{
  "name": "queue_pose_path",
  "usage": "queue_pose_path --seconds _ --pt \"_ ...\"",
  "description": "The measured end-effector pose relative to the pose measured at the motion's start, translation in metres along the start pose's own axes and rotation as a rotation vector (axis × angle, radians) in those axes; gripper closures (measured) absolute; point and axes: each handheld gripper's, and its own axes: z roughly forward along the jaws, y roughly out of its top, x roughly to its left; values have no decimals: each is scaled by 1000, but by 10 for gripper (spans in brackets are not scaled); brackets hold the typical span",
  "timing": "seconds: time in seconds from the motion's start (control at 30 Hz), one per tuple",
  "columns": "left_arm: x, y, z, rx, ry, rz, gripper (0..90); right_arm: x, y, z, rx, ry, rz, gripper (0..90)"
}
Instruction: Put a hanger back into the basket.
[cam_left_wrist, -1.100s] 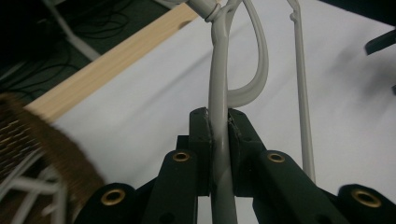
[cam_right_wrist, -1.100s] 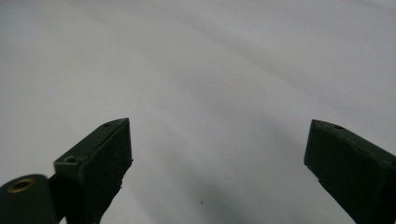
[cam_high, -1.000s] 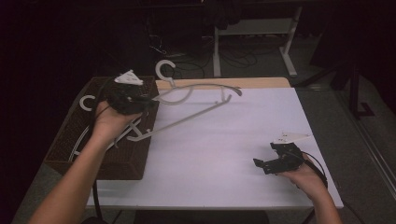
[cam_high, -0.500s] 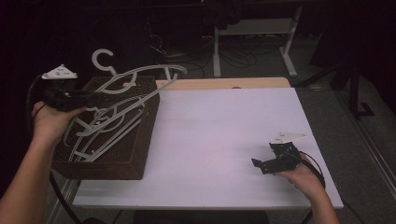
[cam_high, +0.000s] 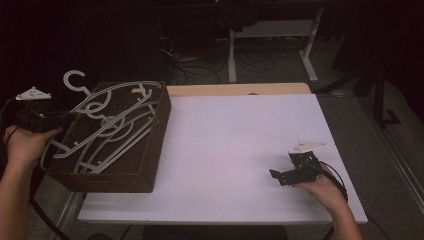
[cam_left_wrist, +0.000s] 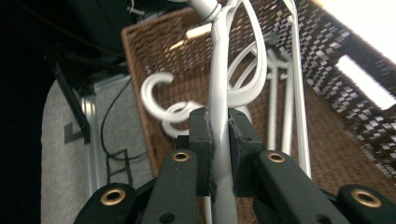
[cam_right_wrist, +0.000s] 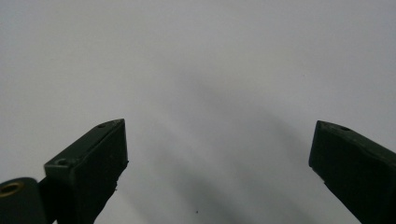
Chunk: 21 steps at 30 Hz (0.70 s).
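Left tongs (cam_left_wrist: 219, 140) carried white hanger (cam_left_wrist: 219, 93) over basket (cam_high: 150, 165).

At frame left, the left gripper (cam_high: 60, 118) clamps a white hanger (cam_high: 107, 107) over the wicker basket (cam_high: 150, 150). At lower right, the right gripper (cam_high: 276, 175) rests on the white table (cam_high: 235, 150).

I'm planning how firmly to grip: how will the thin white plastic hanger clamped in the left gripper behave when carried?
The thin white plastic hanger probably flexes and swings, being held by one slim bar. Its glossy surface may slip between the left gripper pads. Its hook could snag other hangers in the brown wicker basket.
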Motion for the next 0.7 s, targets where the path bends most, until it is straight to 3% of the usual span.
queue_pose_path --seconds 0.17,0.3,0.43,0.6,0.7 --pt "-2 -6 25 47 -22 4 822 0 0 1 7 -5 -4 41" --pt "-5 -8 43 85 -15 13 822 0 0 1 7 -5 -8 41" --pt "-9 -14 59 115 -34 -1 816 0 -1 0 7 -8 -11 42" --pt "-13 -20 65 125 -66 0 775 -1 0 -1 3 -9 -6 44" --pt "-12 -18 61 110 -72 -19 647 -1 0 -2 -1 -10 -11 44"
